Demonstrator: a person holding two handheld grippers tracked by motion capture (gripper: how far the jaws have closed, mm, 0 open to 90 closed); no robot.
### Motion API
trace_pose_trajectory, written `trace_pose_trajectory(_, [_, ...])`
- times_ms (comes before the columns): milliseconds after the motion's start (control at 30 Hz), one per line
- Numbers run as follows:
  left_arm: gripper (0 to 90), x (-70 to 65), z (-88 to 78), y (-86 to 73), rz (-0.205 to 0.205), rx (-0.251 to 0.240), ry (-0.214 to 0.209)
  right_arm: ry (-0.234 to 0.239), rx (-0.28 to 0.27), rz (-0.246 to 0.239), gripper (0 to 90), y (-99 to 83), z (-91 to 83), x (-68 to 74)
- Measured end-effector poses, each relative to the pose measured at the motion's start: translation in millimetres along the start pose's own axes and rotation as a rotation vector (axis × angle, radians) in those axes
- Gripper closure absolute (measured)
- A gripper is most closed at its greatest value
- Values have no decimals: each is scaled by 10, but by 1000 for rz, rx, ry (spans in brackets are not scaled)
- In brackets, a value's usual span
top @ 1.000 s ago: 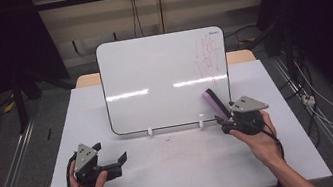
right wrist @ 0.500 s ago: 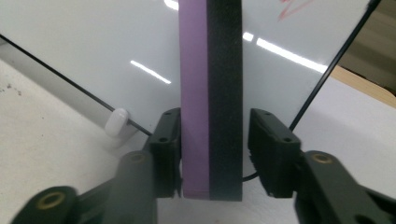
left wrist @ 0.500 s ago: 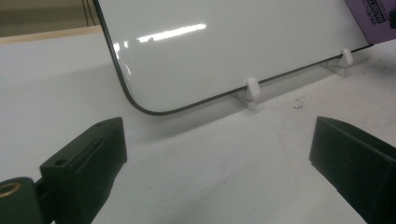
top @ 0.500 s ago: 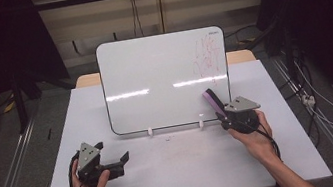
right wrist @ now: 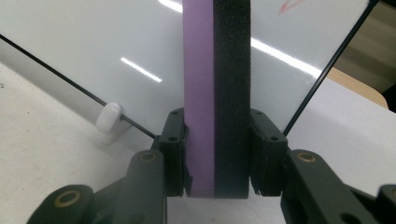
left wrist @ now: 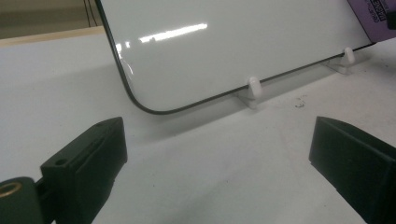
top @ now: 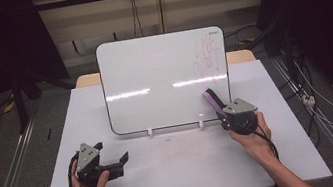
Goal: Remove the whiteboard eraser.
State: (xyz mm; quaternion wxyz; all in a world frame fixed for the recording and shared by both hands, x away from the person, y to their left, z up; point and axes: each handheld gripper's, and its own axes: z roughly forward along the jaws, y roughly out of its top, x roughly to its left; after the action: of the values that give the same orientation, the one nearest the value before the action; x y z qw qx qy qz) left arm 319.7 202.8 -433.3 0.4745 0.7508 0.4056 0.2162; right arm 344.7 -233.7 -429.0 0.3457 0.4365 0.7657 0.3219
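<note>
Purple plastic backing and black felt sit squeezed between the jaws of your right gripper (right wrist: 215, 140): you pinch the eraser (right wrist: 215, 88) across its two flat faces, the jaws having just been closing onto it. It stands on end and rises out of the grip, its upper part up against the whiteboard (right wrist: 84, 42). In the high view your right gripper (top: 221, 111) sits at the board's lower right corner, and the eraser (top: 212, 100) leans from it up toward the board's face.

Your left gripper (left wrist: 215, 154) is spread wide with nothing between its jaws. In the high view it (top: 123, 162) rests low over the front left of the bench (top: 187, 171), pointing to the right and well apart from the eraser.

Around your right gripper, the whiteboard (top: 162, 79) stands tilted back on two small white clips (top: 150, 131); one clip (right wrist: 108, 119) sits just to the left of your right gripper's jaws. Red scribble (top: 208, 54) marks the board's upper right, above the eraser. The board itself is the only thing standing directly ahead of the eraser.
</note>
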Motion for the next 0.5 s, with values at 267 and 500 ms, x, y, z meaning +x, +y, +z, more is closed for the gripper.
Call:
trace_pose_trajectory(267, [39, -1, -2, -6, 1, 3, 1, 15, -39, 8, 641, 26, -65, 13])
trace_pose_trajectory(500, [40, -1, -12, -5, -5, -4, 2, 47, -81, 50, 642, 13, -116, -4])
